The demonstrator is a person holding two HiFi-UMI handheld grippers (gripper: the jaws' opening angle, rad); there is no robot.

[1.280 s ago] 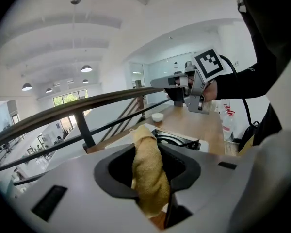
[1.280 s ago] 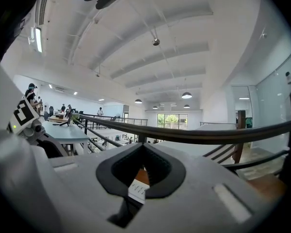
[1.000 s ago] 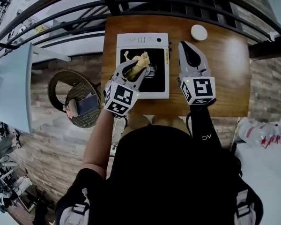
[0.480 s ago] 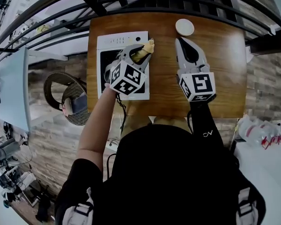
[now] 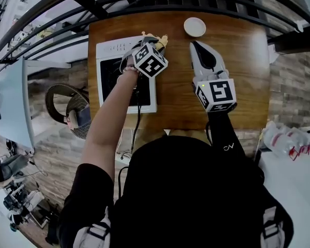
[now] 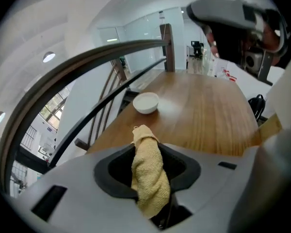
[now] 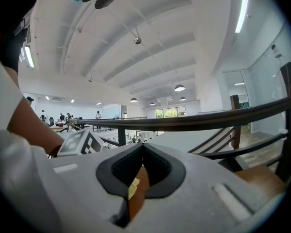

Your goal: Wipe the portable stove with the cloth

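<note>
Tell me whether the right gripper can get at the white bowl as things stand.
Probably yes. The right gripper points toward the white bowl with only bare table between; the left gripper, holding the cloth, sits aside at the portable stove. The right jaws, shut, must open first.

My light-grey plastic left gripper (image 5: pixel 160 39) and right gripper (image 5: pixel 195 46) each carry a white cube with black square markers. A thin black cable (image 5: pixel 139 102) runs from the left one. I wear a black top (image 5: pixel 191 190), its right sleeve long.
</note>
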